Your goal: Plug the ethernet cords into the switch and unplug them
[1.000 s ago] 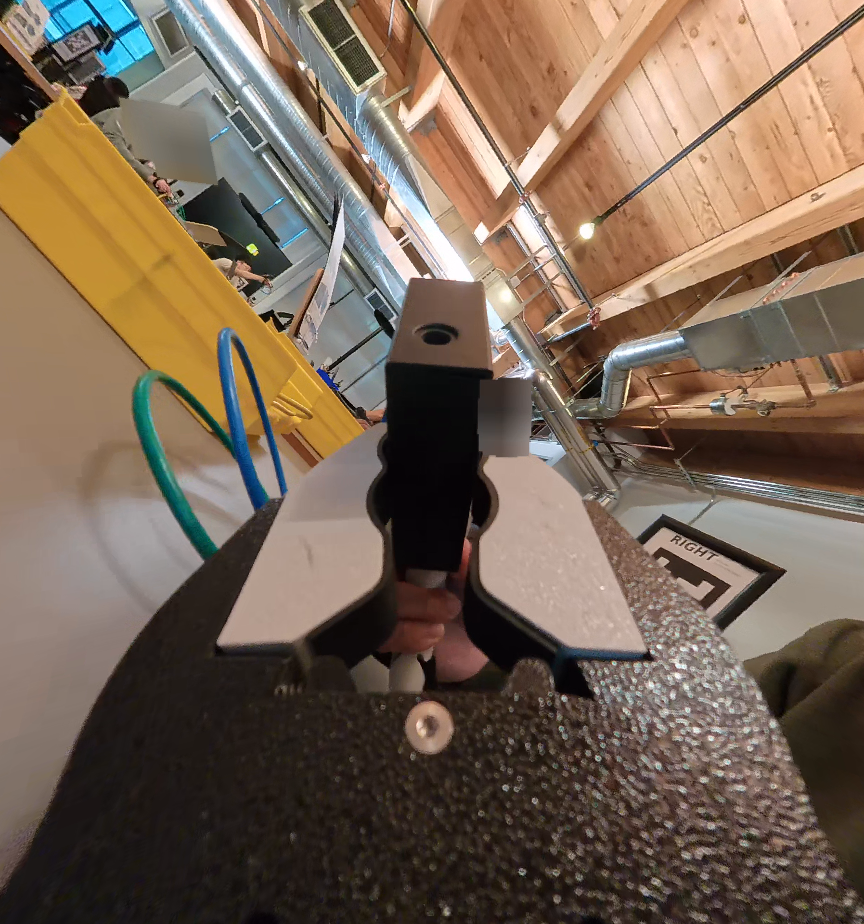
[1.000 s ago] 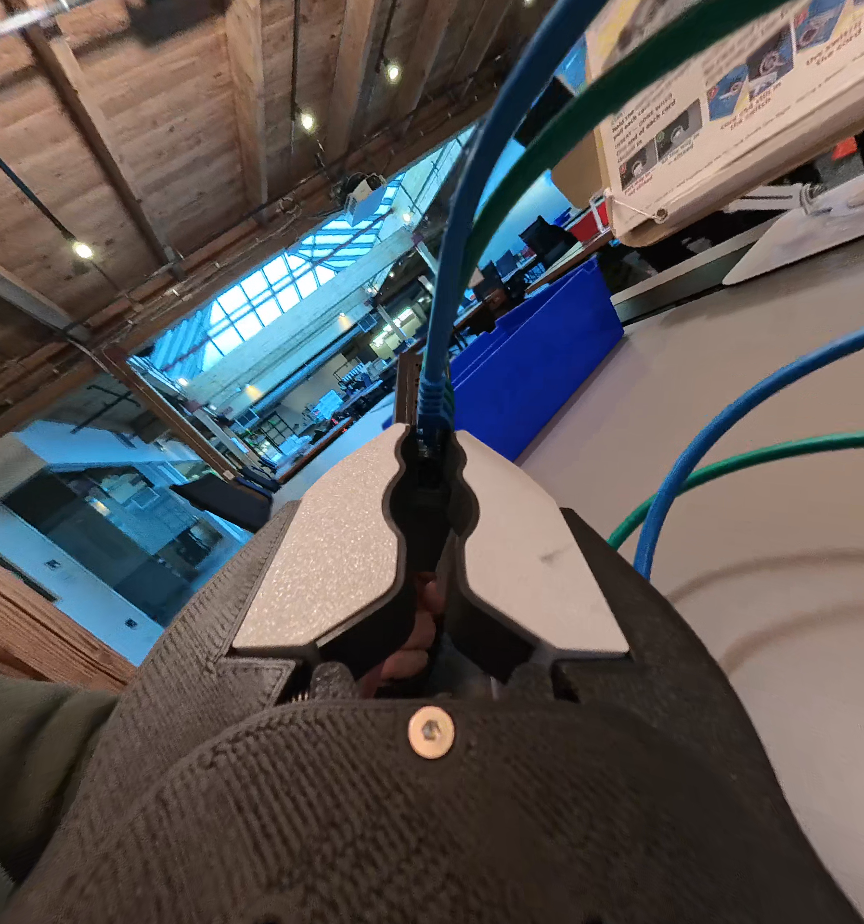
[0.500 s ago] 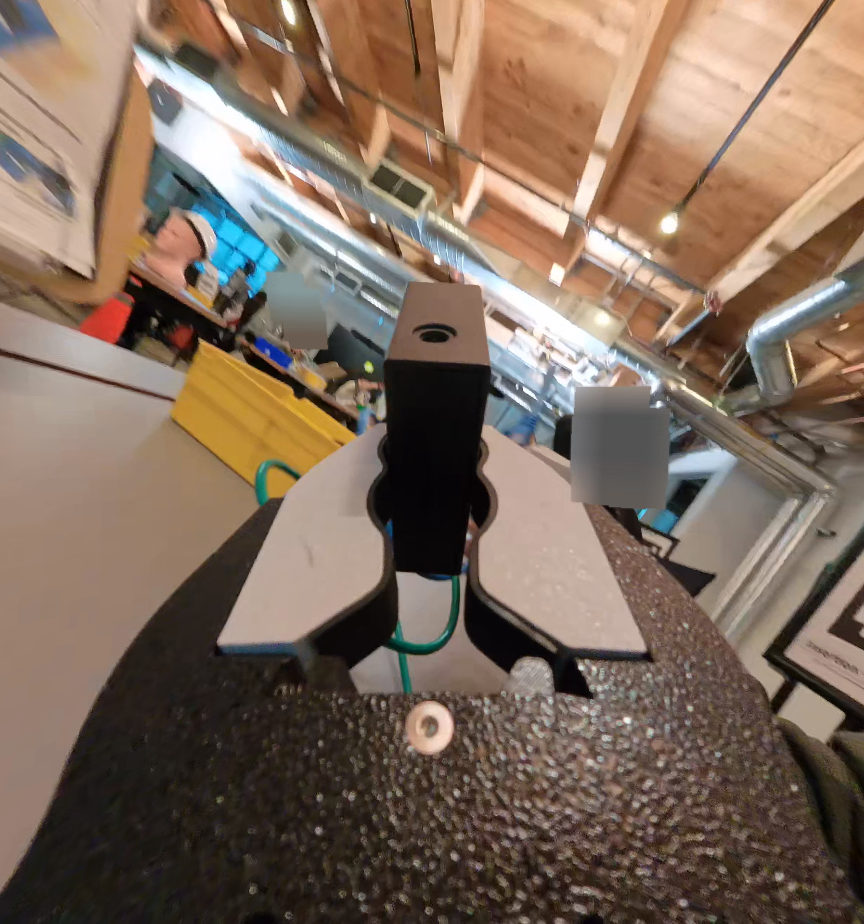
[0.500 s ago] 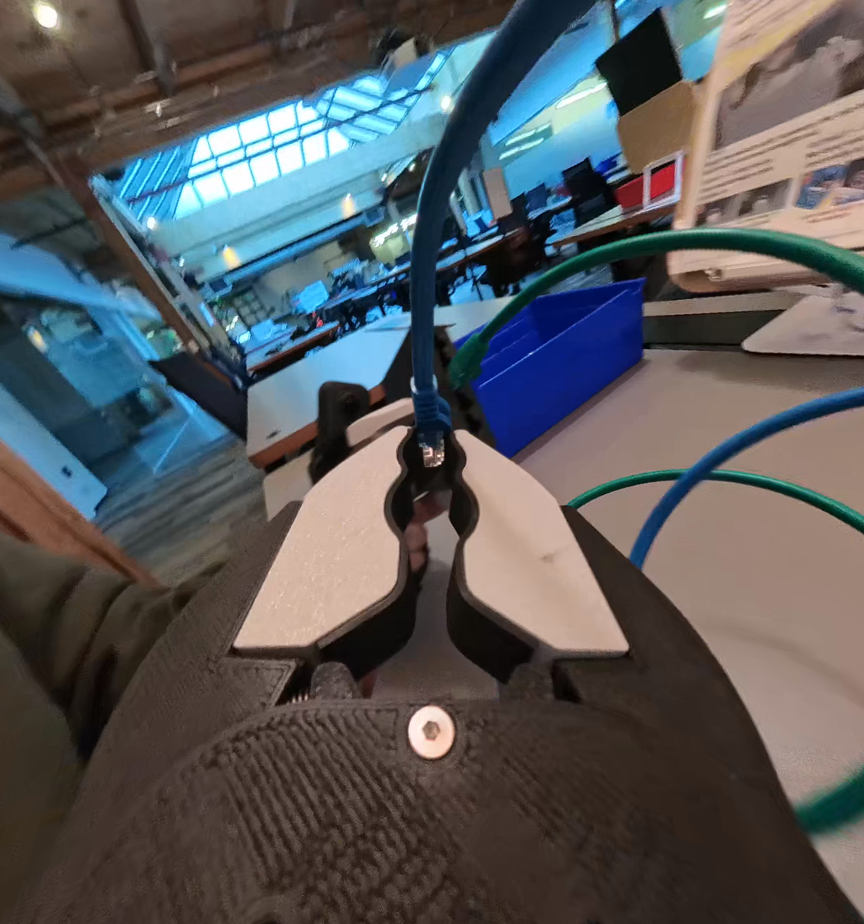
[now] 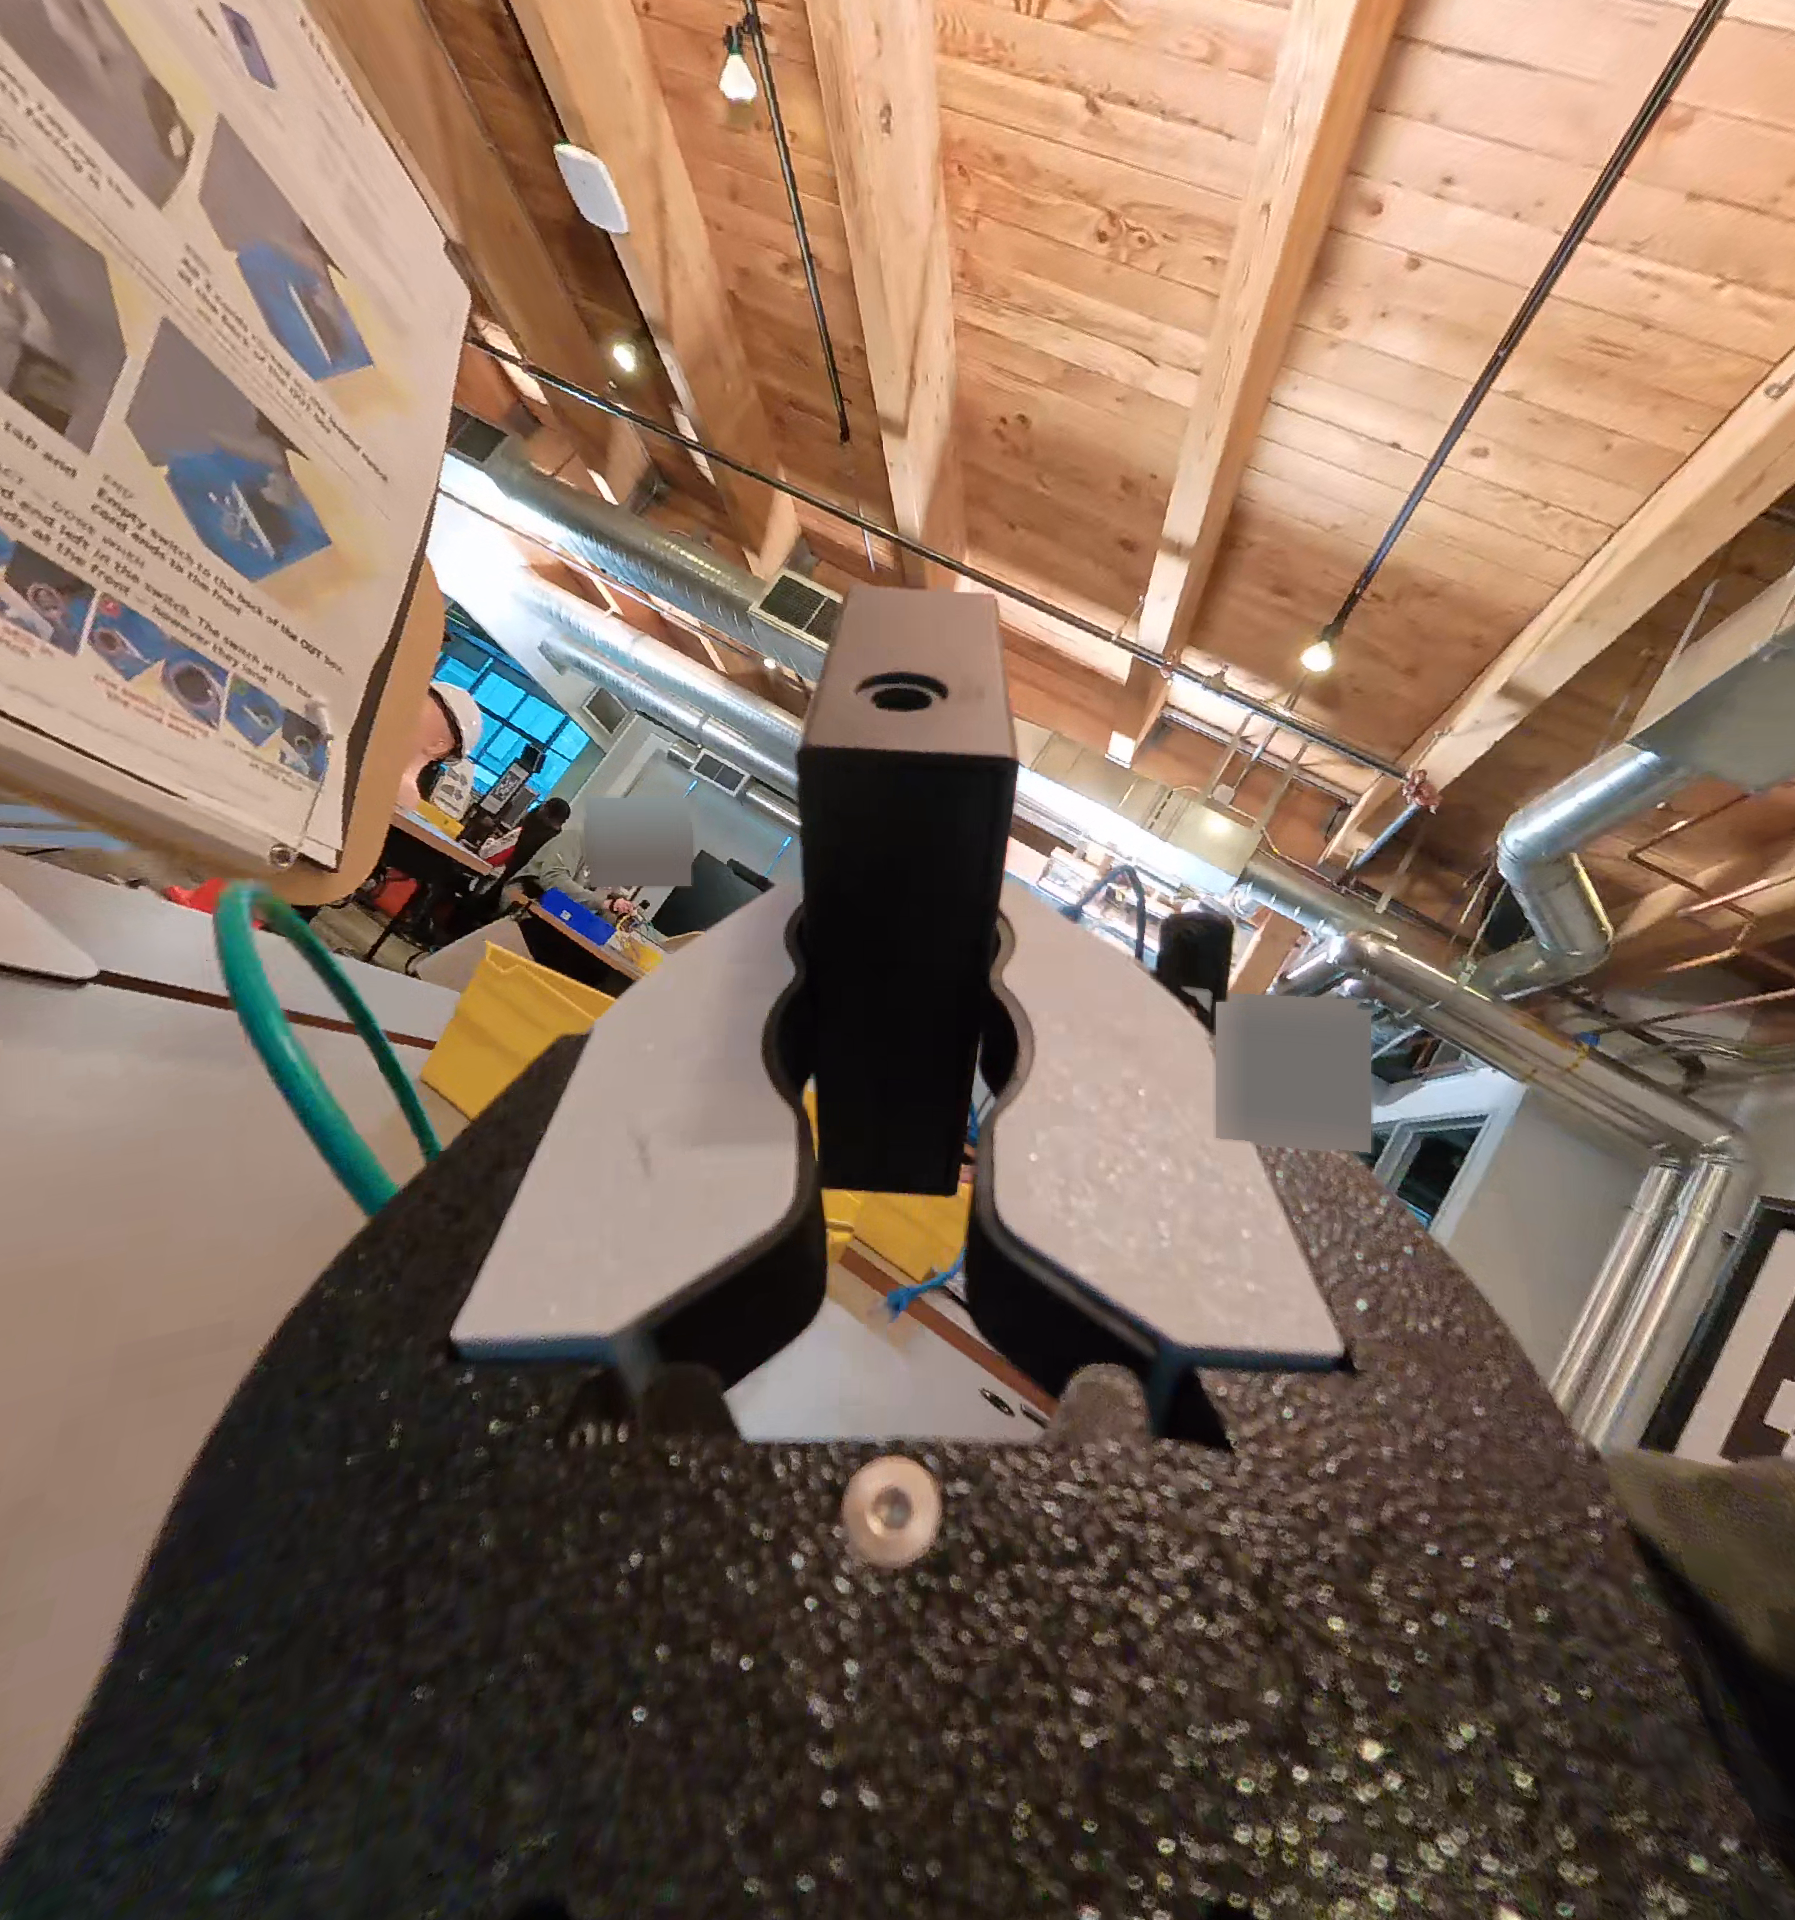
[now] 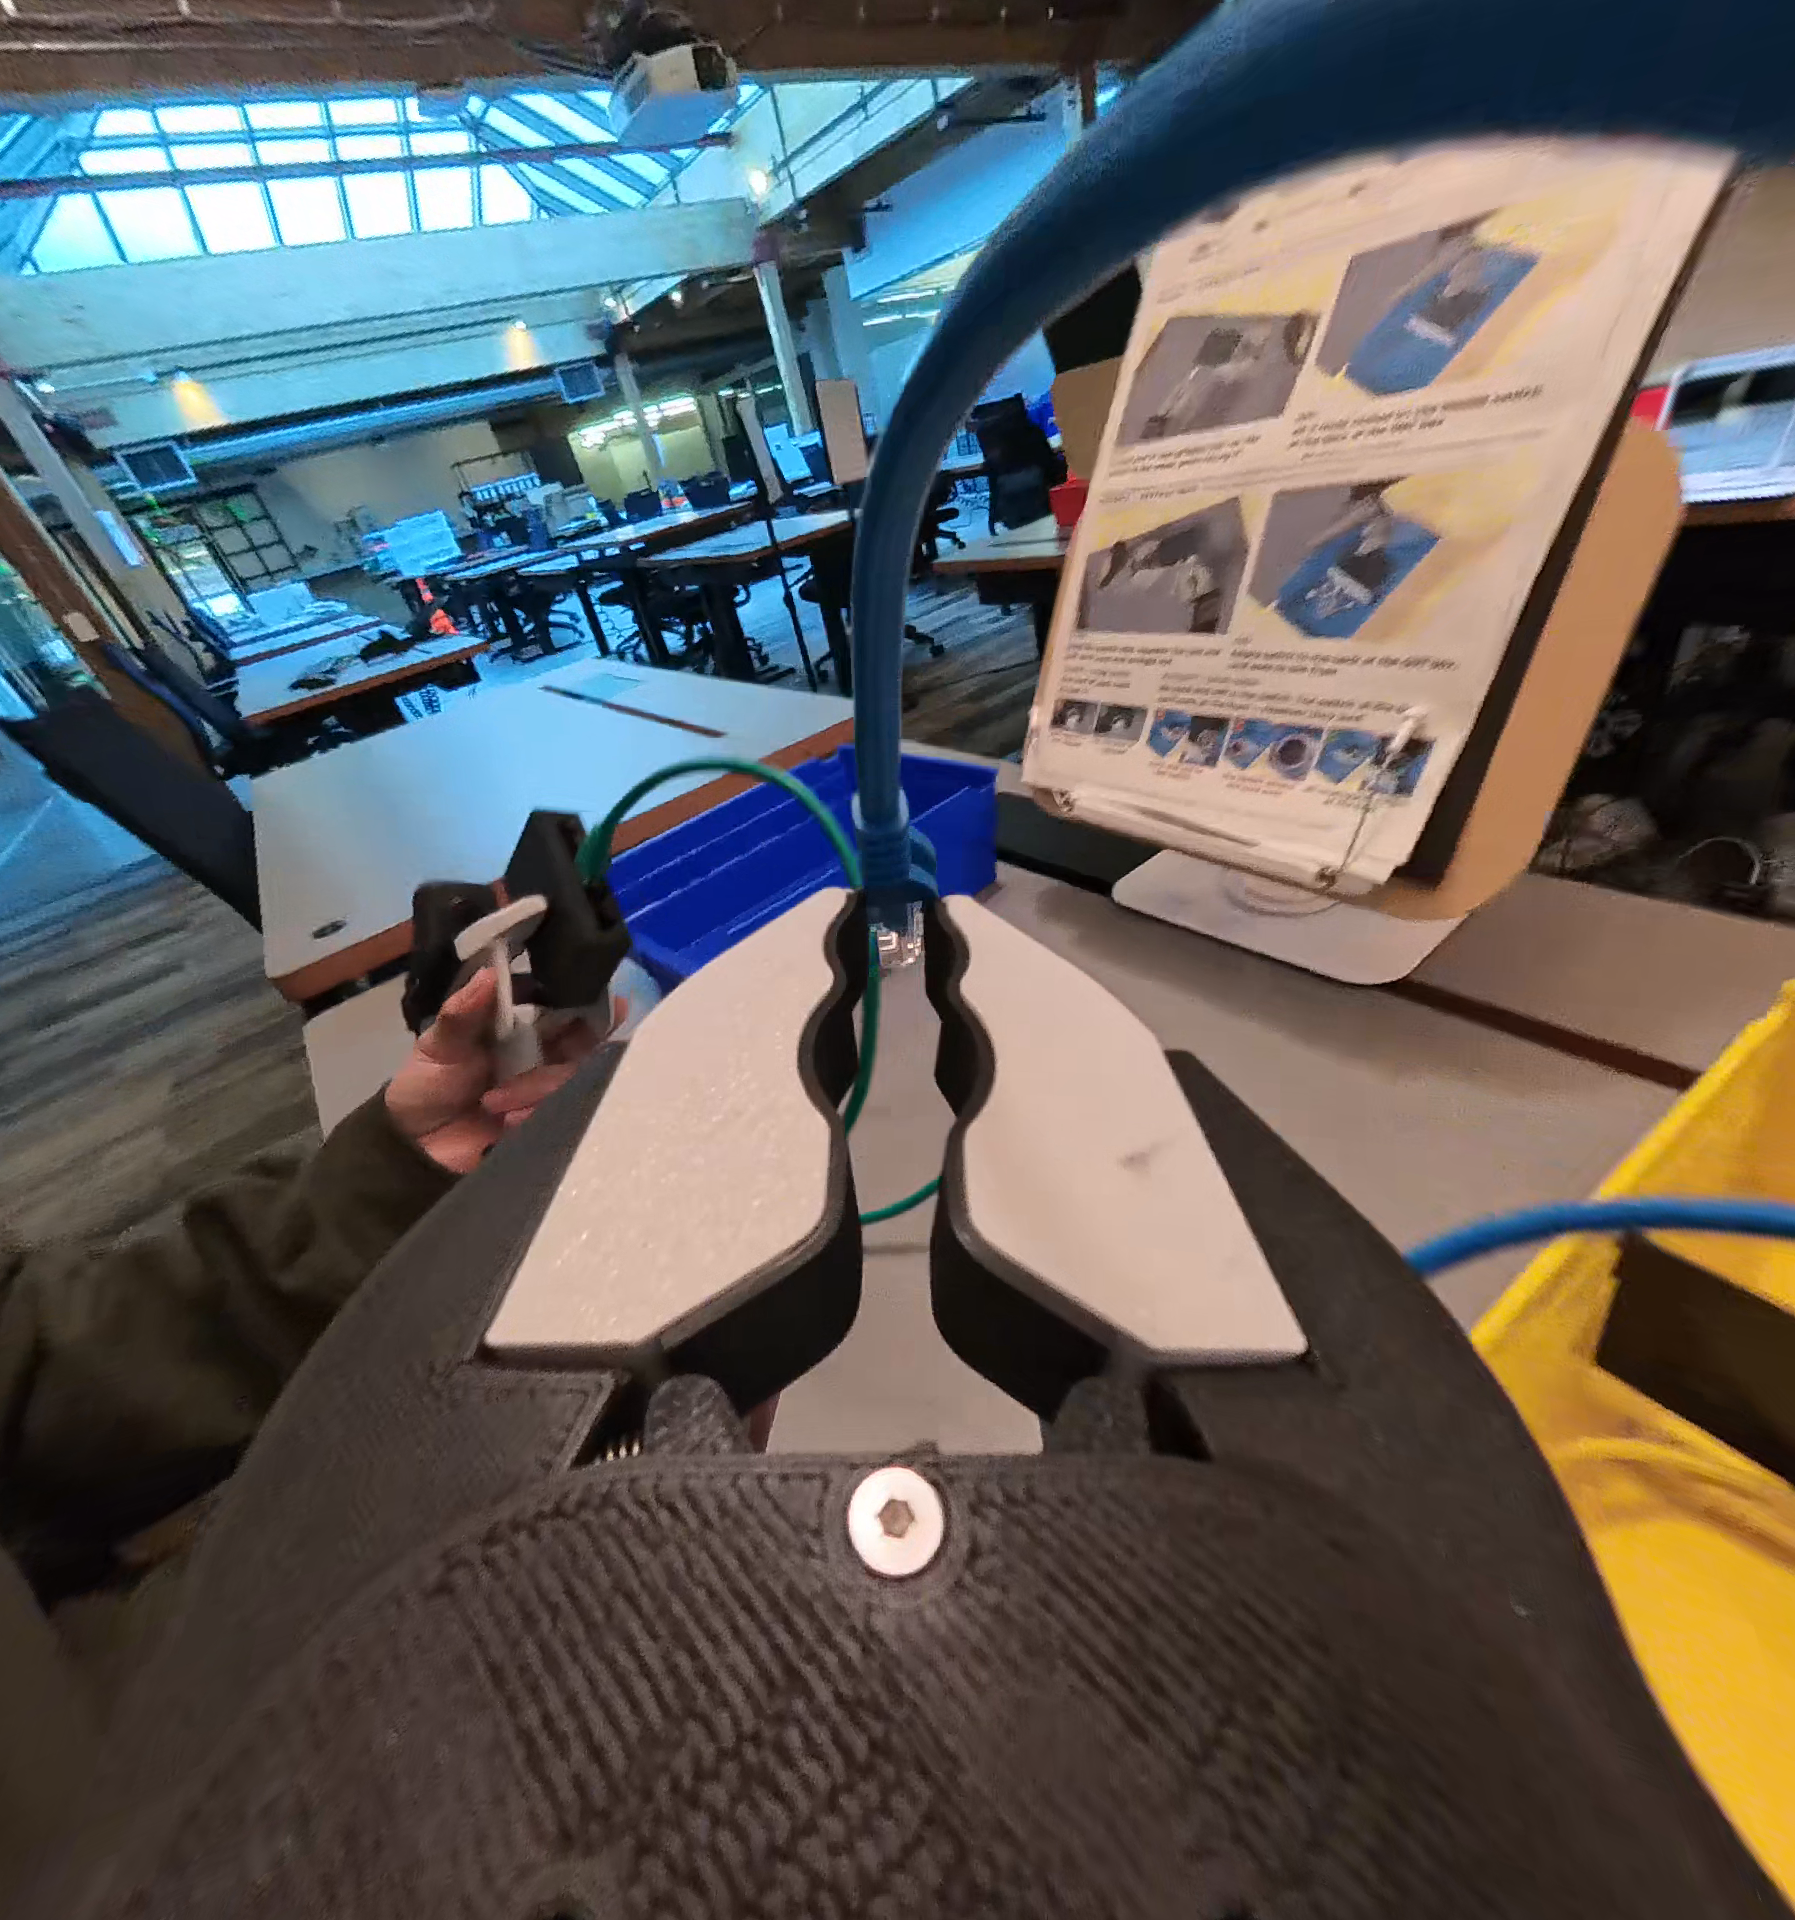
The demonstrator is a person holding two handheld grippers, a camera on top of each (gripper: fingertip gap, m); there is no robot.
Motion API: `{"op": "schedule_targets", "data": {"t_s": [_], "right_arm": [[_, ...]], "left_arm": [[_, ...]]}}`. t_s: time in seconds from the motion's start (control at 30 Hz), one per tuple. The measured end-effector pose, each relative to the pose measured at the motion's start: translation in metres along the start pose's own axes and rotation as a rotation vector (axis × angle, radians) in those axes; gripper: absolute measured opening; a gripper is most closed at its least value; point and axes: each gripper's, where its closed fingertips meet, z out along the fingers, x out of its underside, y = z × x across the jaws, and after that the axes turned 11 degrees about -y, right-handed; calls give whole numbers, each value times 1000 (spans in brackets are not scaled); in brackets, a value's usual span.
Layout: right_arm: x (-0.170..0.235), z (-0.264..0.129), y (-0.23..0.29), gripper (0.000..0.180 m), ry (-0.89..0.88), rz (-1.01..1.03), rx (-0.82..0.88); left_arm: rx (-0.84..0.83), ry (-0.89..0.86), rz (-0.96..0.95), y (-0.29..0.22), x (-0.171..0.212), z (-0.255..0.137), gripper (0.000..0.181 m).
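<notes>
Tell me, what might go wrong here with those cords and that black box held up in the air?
The right tongs pinch the blue cord only by its clear plug tip, so it could slip out. The left tongs hold the switch upright by its lower part; a push might tilt it. The green cord loops near the grip and may snag.
</notes>
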Motion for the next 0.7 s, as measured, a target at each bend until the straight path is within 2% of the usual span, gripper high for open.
{"op": "schedule_targets", "data": {"t_s": [0.2,0.3,0.47,0.57,0.7], "right_arm": [[-57,4,-53,12,-99,104,-10],[-60,5,-90,13,-121,159,30],[0,-2,-143,12,-7,263,110],[54,-18,-168,12,123,359,201],[106,-44,-187,12,280,436,365]], "left_arm": [[4,32,-34,2,10,0,28],[7,50,-29,2,14,1,28],[7,65,-40,4,20,1,28],[4,75,-44,6,24,0,28],[1,80,-47,7,26,0,28]]}}
